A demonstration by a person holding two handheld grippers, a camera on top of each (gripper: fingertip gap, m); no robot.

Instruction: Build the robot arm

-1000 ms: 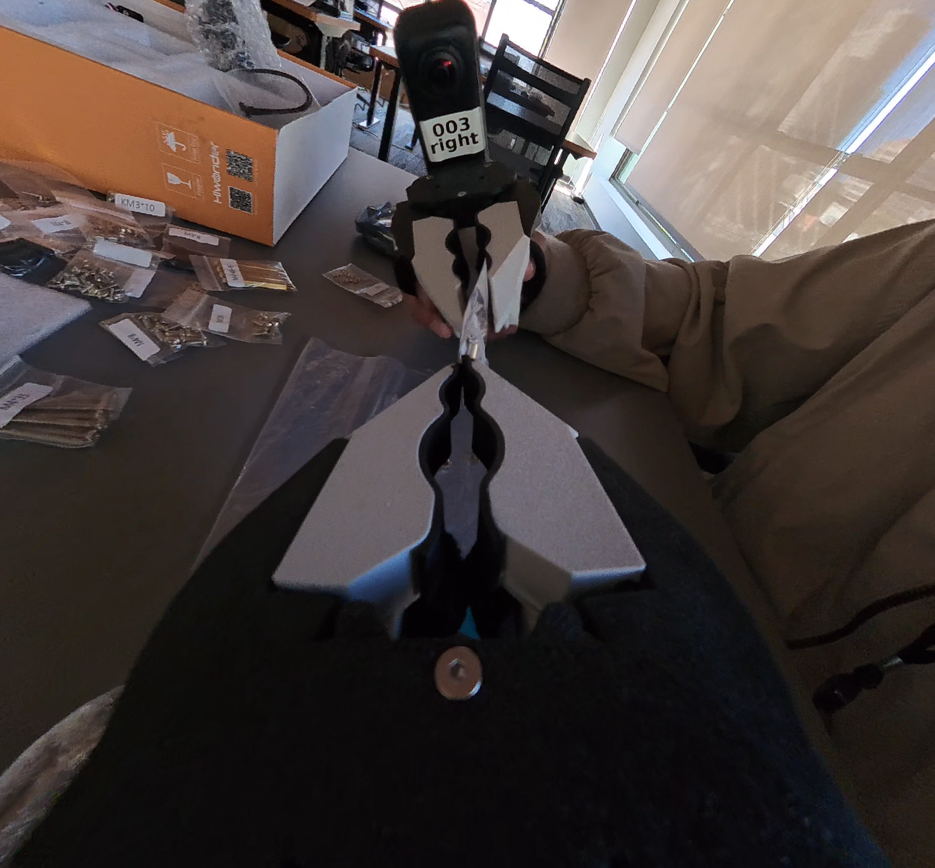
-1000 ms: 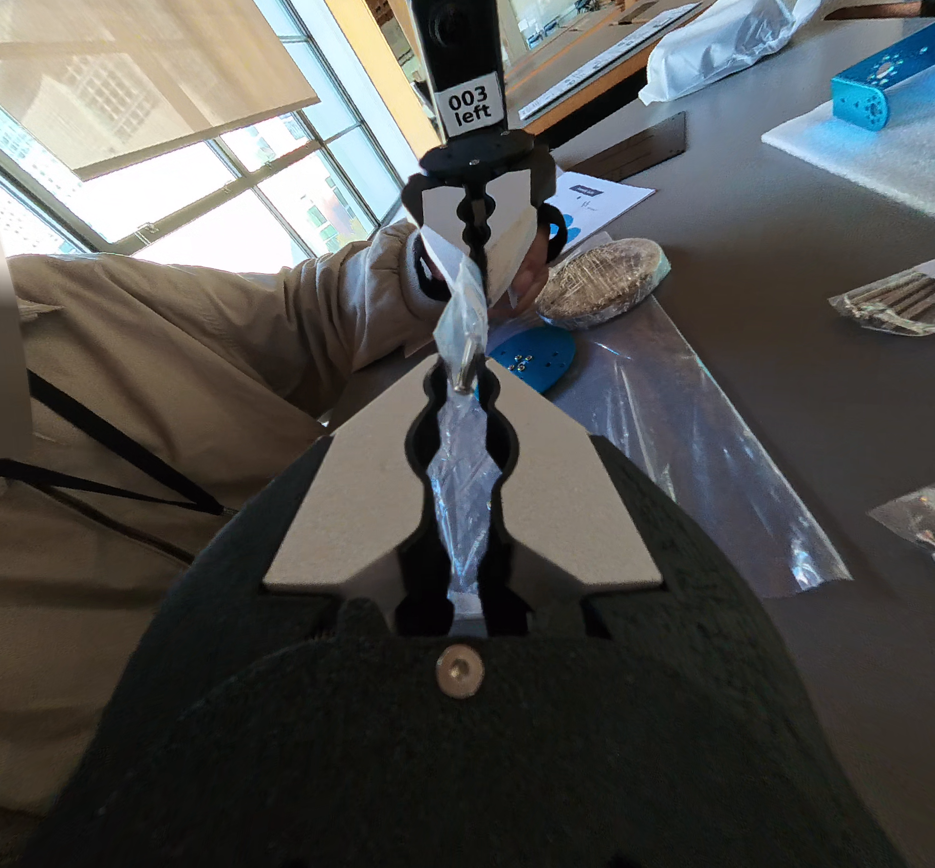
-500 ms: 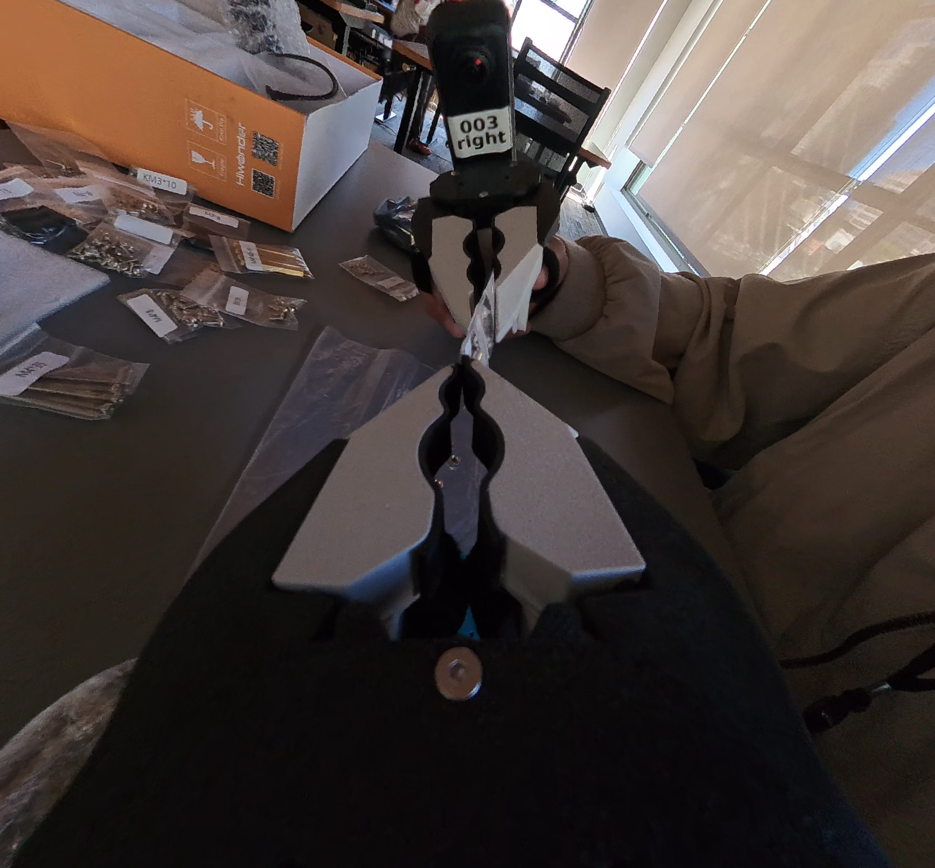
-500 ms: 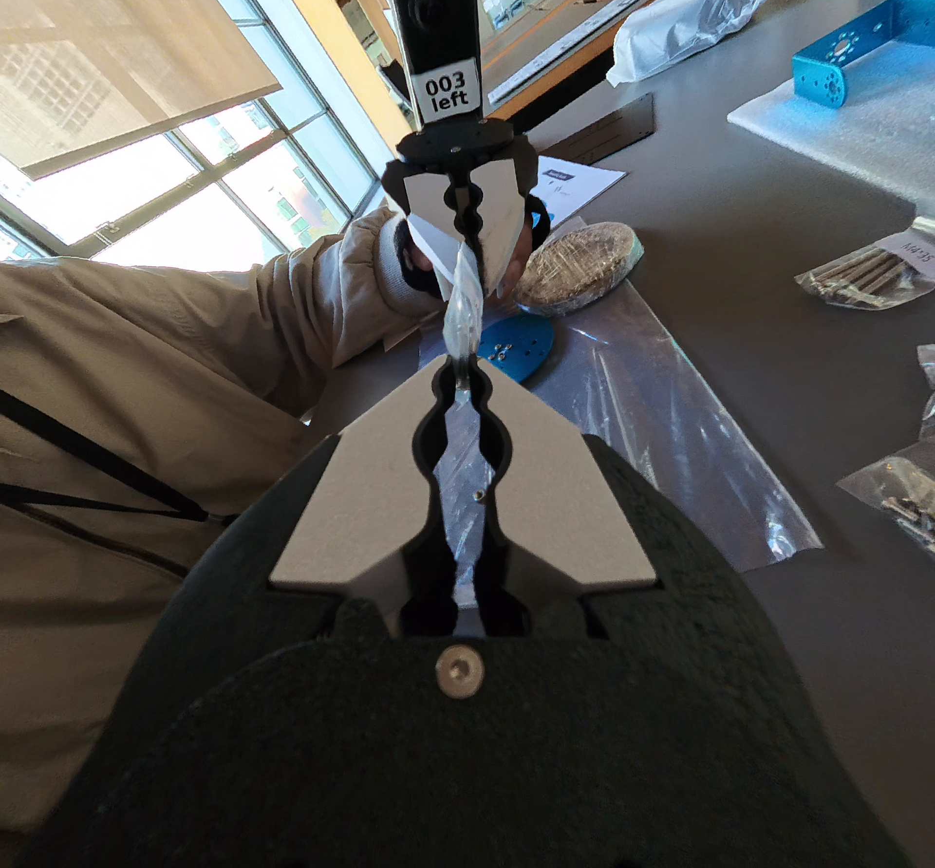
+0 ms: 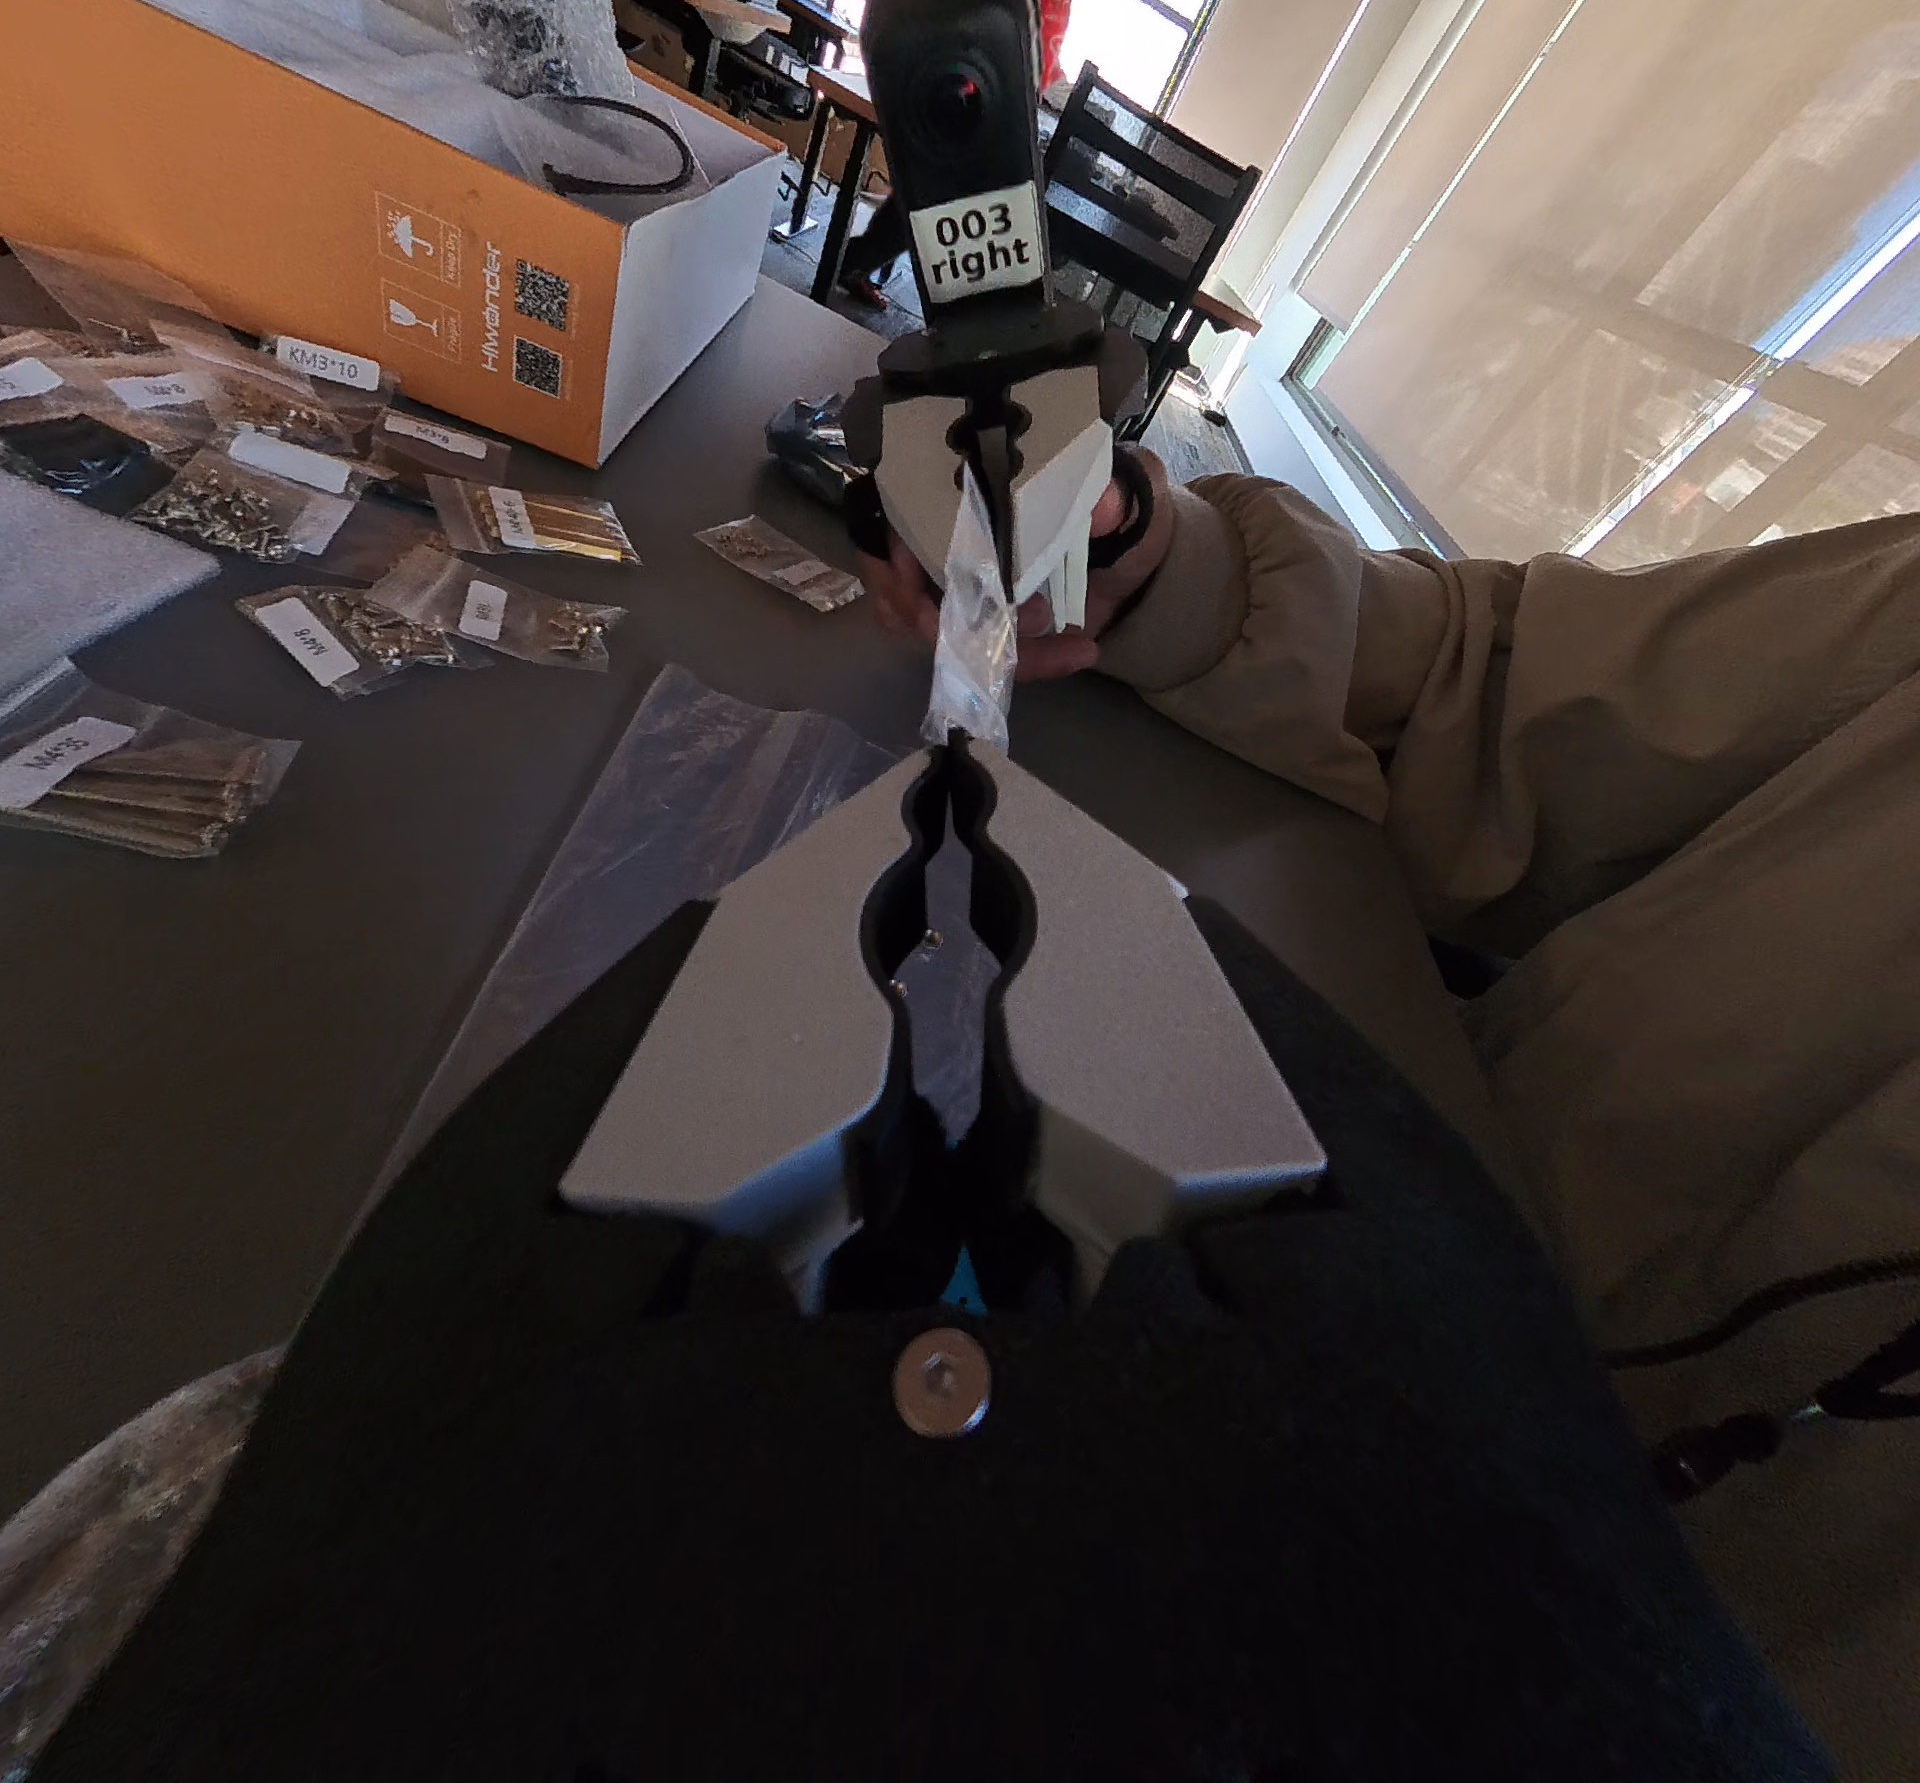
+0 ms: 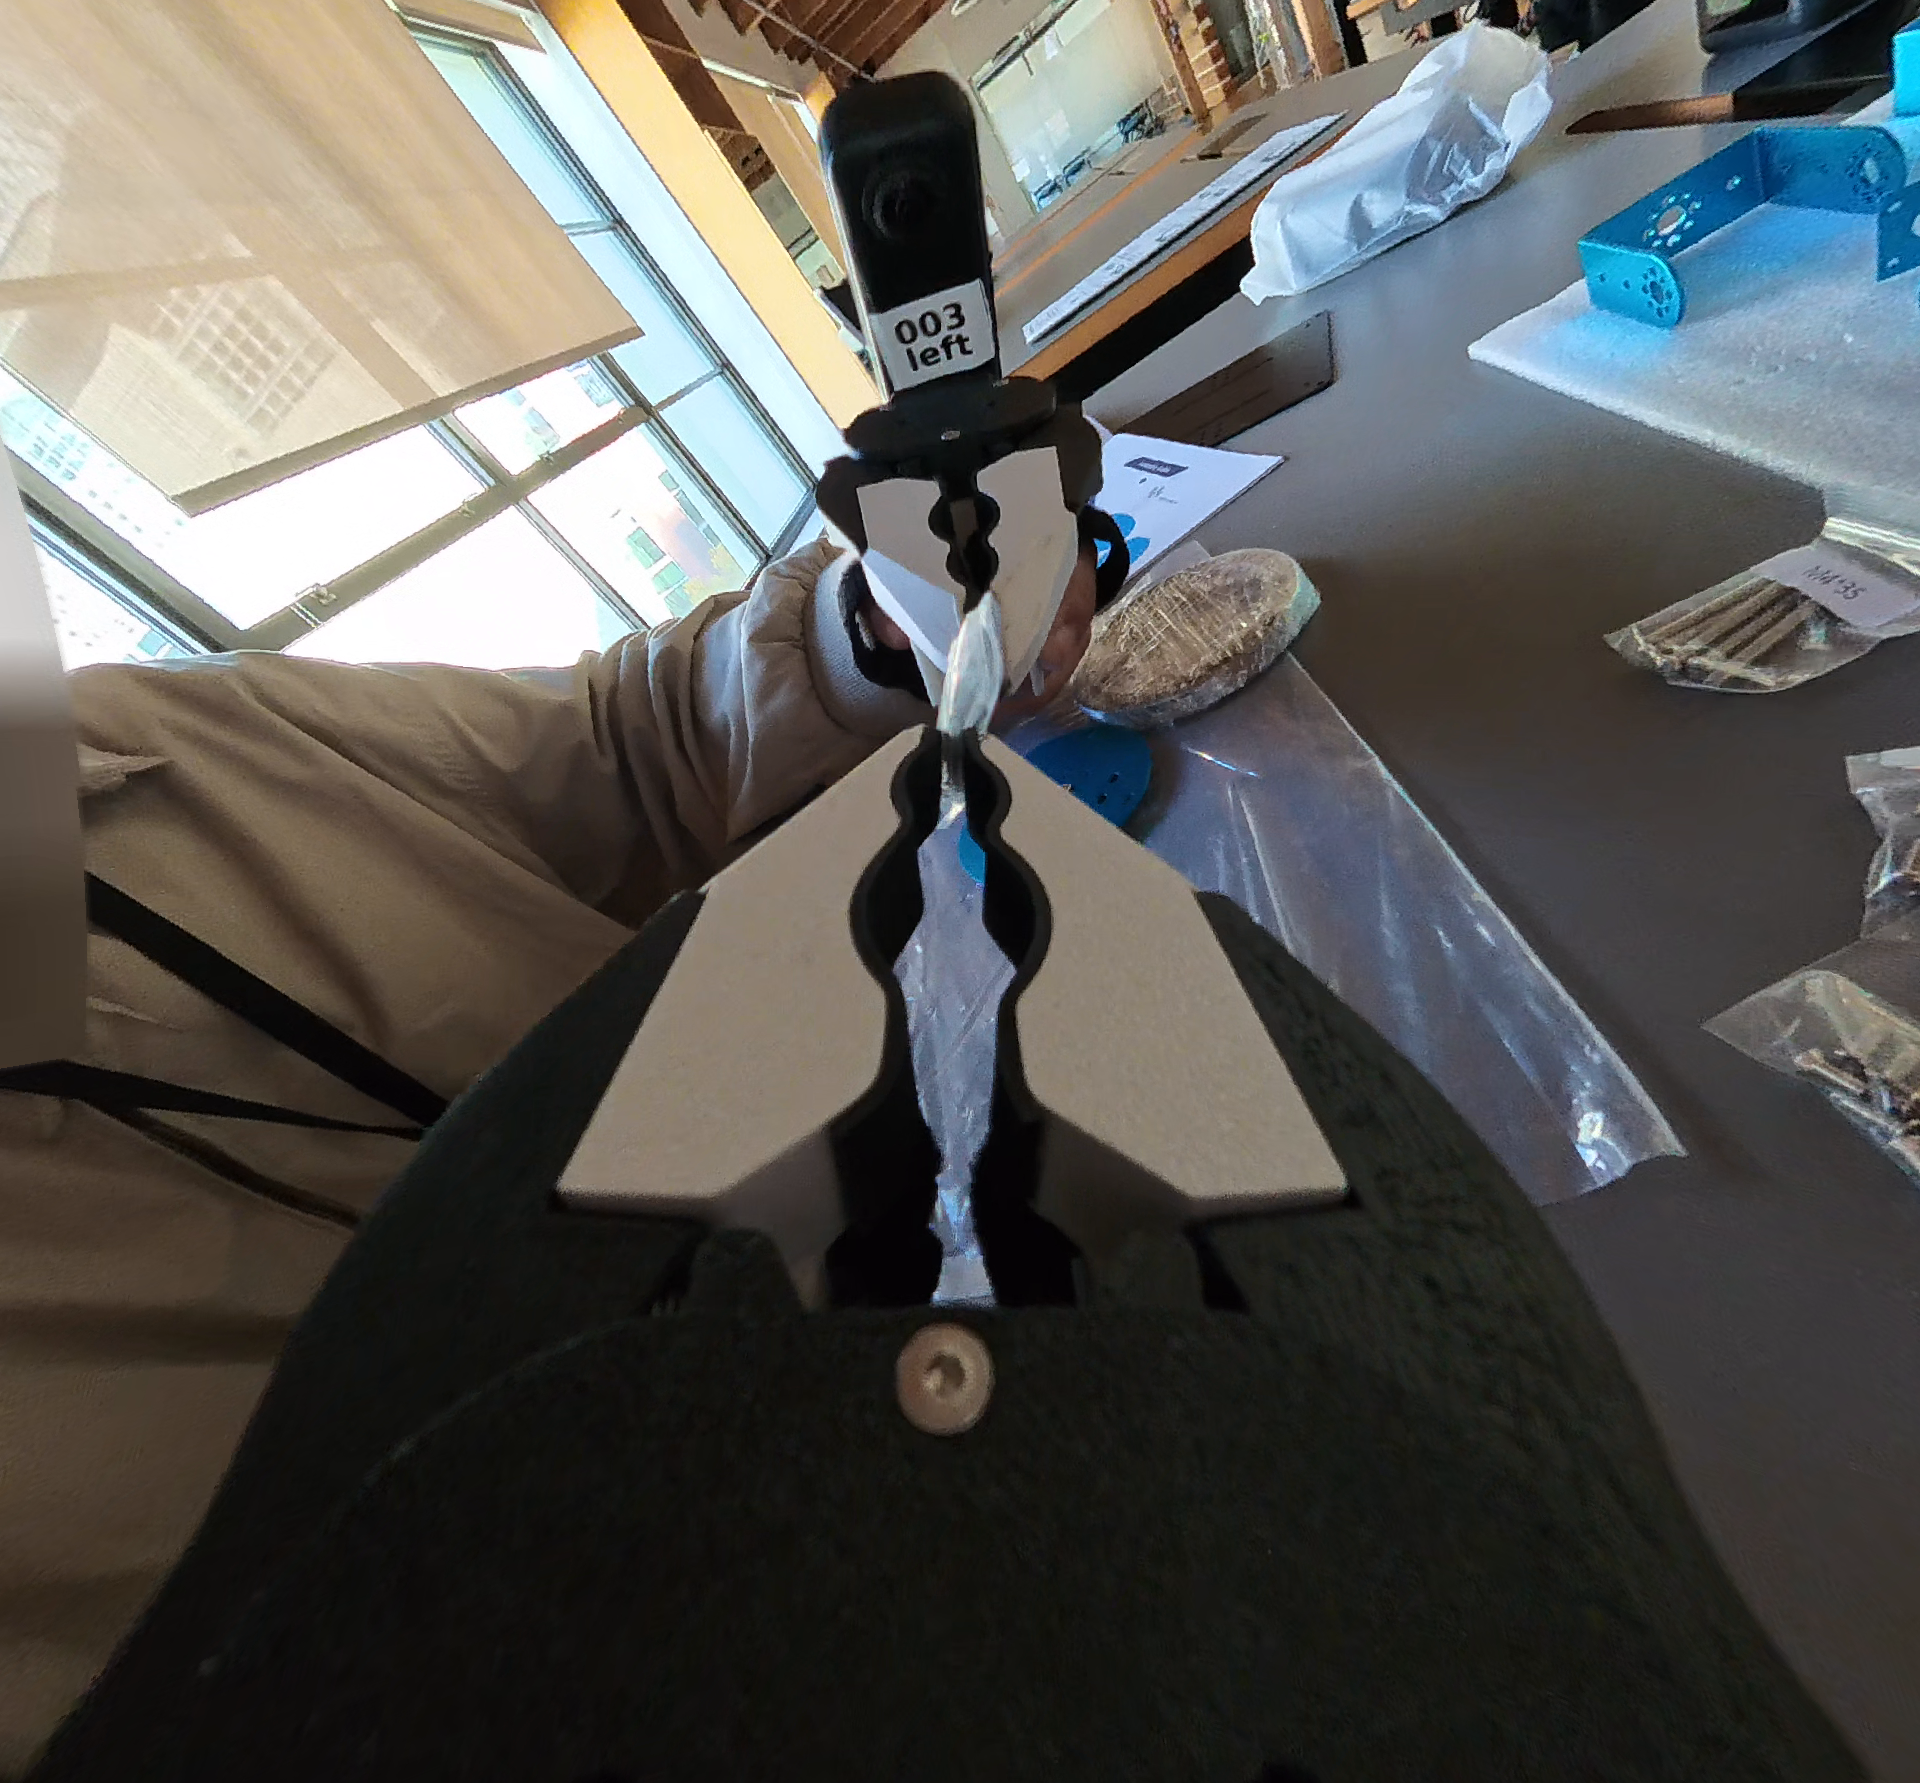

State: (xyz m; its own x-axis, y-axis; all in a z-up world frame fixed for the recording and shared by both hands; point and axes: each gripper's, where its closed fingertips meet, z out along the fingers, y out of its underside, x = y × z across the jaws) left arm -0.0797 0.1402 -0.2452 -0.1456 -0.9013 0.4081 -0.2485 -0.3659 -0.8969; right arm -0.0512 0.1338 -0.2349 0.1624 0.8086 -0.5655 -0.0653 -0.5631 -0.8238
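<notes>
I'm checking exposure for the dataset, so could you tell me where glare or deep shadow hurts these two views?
Left wrist view: sunlit blinds glare at right; the left tongs body is near-black shadow. Right wrist view: windows blow out; the small clear bag glints, hiding its contents.

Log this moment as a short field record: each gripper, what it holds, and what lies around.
left gripper: shut on the small clear bag
right gripper: shut on the small clear bag's other end
small clear bag: stretched between both grippers above the table, a few small screws inside
table: dark grey
below: flat clear plastic sheet, blue round plate
nearby: screw bags, orange box, blue brackets
</notes>
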